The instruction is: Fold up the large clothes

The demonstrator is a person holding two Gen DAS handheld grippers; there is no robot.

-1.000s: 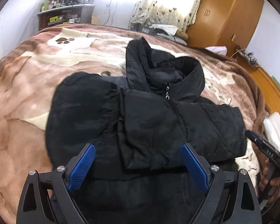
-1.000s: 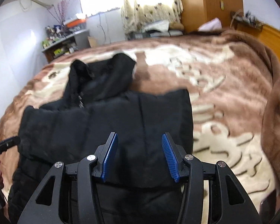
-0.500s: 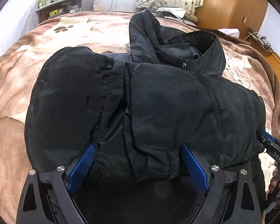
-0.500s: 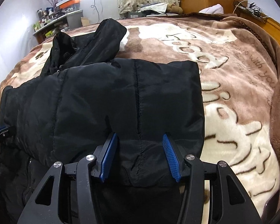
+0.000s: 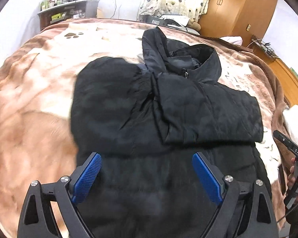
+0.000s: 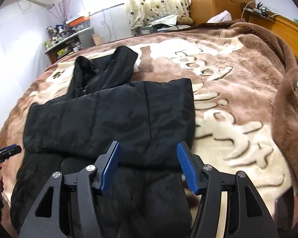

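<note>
On the blanket, right gripper fingers just widened above jacket.

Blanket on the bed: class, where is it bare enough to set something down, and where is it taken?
Bare blanket lies right of the black jacket, toward the wooden headboard; also left of it in the left view. The middle is taken by the jacket.

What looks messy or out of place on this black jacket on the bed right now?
Nothing is damaged or spilled. The black jacket has one sleeve folded across its chest, but the hood lies crumpled above the collar and the other sleeve bulges unevenly.
</note>
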